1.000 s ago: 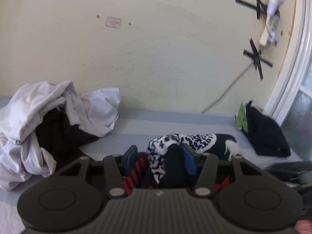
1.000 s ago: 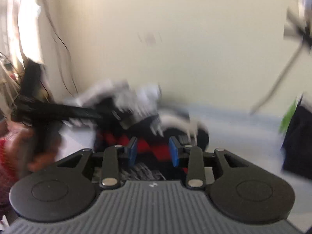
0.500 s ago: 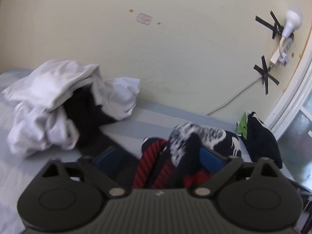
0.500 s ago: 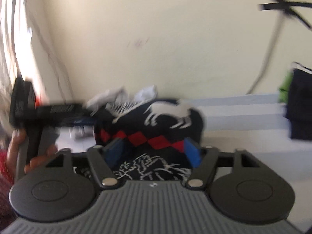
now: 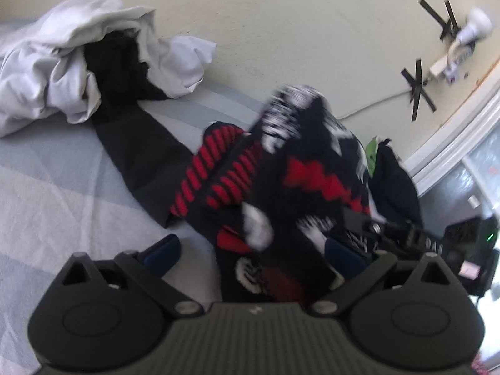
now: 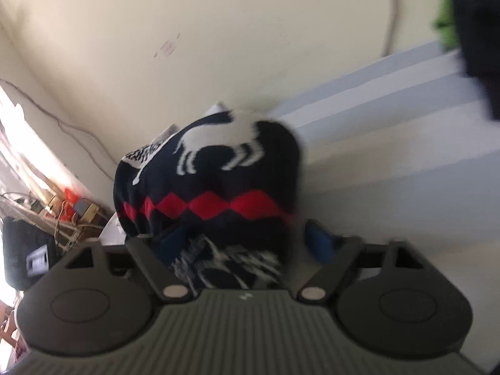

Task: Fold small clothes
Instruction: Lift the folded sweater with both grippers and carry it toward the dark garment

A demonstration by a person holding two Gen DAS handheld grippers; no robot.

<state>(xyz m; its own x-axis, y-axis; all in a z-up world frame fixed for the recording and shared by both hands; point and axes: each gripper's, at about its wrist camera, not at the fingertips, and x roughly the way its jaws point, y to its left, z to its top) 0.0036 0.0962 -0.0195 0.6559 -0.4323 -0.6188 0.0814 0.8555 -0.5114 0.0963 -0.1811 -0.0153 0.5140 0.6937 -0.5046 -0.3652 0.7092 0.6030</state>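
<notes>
A navy knit garment (image 5: 312,168) with red diamonds and white figures lies bunched on the striped bed sheet (image 5: 47,203). My left gripper (image 5: 253,253) hangs low over its near end, jaws wide and closing. The left blue pad (image 5: 162,250) is off the cloth over bare sheet; the right pad (image 5: 343,257) is at the cloth's edge. In the right wrist view the same garment (image 6: 212,181) sits between the jaws of my right gripper (image 6: 243,243). They are closing too, with the right pad (image 6: 318,243) just off the cloth and the left pad half hidden behind it.
A heap of white and black clothes (image 5: 62,62) lies at the wall, far left. A dark grey piece (image 5: 140,162) and a red-and-black striped piece (image 5: 212,168) lie beside the garment. A folded dark stack with green (image 5: 393,175) sits to the right. A cable runs along the wall.
Both grippers held the garment with narrow jaws one second ago; both have since opened wide. Both have sunk toward the bed and rolled, and the garment now rests on the sheet.
</notes>
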